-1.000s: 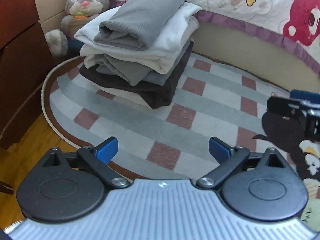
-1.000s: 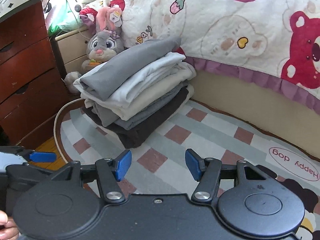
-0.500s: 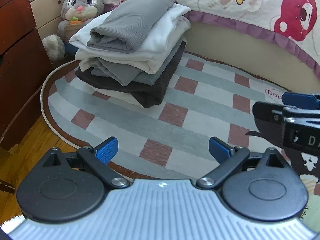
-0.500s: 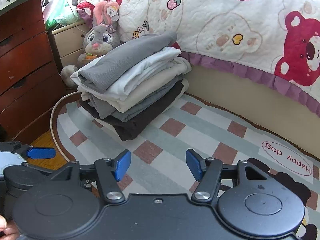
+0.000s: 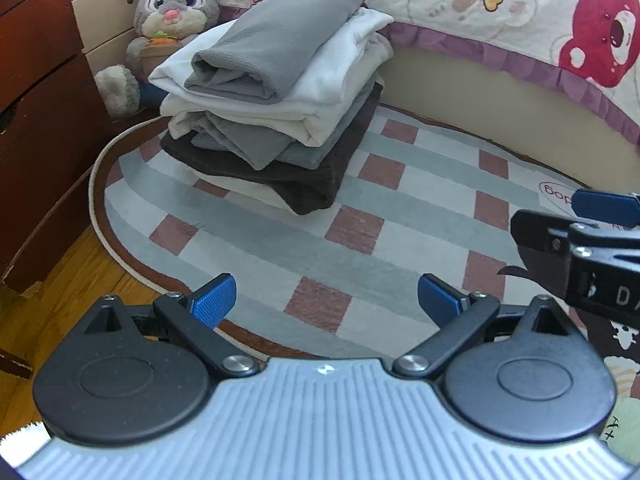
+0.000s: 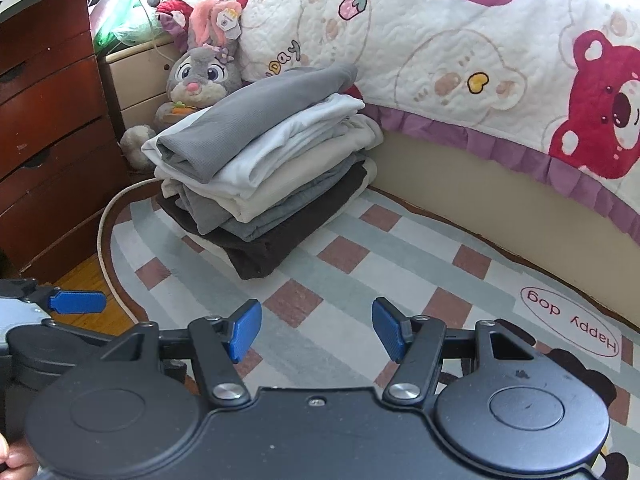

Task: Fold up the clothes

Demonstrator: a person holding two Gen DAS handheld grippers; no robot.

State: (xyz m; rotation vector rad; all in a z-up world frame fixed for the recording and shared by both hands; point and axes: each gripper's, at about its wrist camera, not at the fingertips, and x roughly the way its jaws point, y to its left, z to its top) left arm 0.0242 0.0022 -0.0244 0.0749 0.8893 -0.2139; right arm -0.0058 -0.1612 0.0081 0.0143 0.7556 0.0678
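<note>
The left tool point(image 5: 324, 304) hangs over the checked rug point(image 5: 400, 216) with its 2 blue pads spread wide and nothing between them. The right tool point(image 6: 316, 330) is beside it, also spread apart and empty, its pads framing bare rug. Ahead of both tools and a little to their left sits the stack of folded clothes point(image 5: 276, 92) on the far end of the rug: a gray top lies uppermost, white and cream pieces under it, more gray below, and a dark brown piece near the bottom with a pale layer beneath. The stack stands well apart from both tools. Just behind the stack, a gray stuffed rabbit point(image 6: 200, 76) leans by a cream drawer unit. Farther left of the tools is a dark red-brown chest of drawers point(image 6: 48, 128), standing on a wood floor point(image 5: 72, 280). Beyond the stack and to the right runs the bed, draped in a quilt point(image 6: 460, 40) printed with red bears and edged with a purple frill. The right tool's tip shows at the right edge of the left view, level with the left tool.
</note>
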